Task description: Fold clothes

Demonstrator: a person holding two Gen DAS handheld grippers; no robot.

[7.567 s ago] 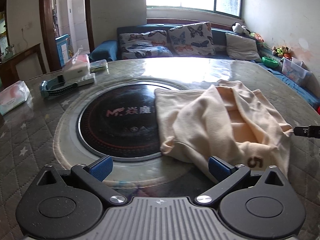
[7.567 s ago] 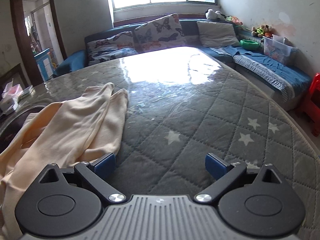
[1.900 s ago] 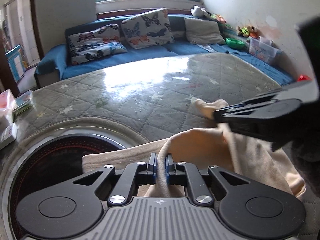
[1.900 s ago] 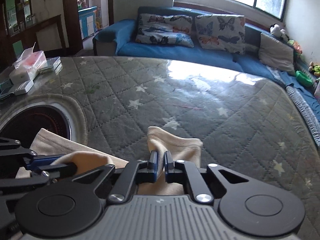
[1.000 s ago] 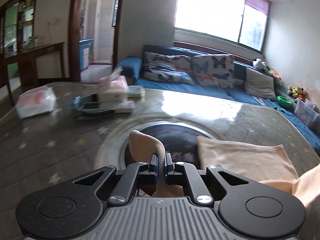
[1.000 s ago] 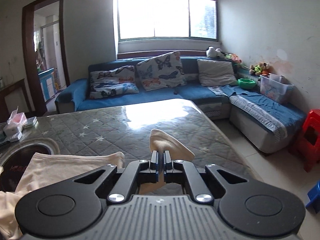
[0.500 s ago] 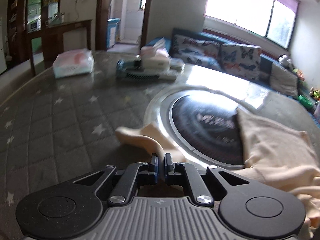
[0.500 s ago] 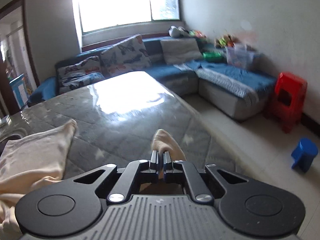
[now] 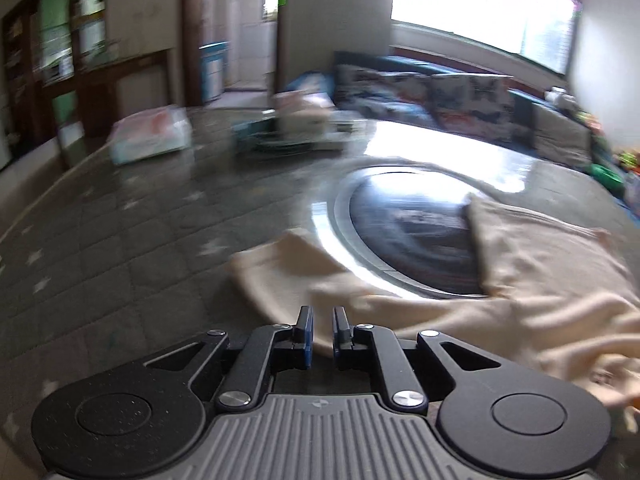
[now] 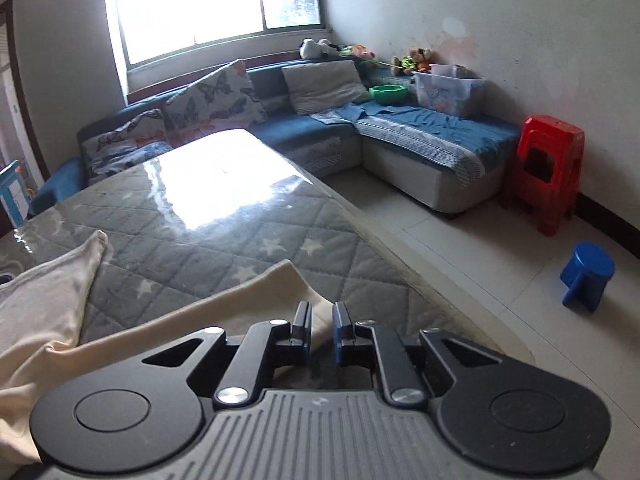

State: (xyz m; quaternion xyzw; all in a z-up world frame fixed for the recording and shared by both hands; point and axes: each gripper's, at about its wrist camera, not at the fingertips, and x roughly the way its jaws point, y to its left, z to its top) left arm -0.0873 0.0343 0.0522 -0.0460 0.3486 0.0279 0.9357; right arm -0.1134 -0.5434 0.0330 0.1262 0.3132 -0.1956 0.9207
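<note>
right wrist | quilted star table [image 10: 248,240] | blue sofa [image 10: 420,136] | red stools [image 10: 548,172]

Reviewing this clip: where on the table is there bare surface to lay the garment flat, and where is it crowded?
Bare quilted table shows between the cream garment and the sofa-side edge. More lies left of the round dark inset, in front of the tissue pack. Crowded: the far left clutter and the cloth-draped inset.
</note>
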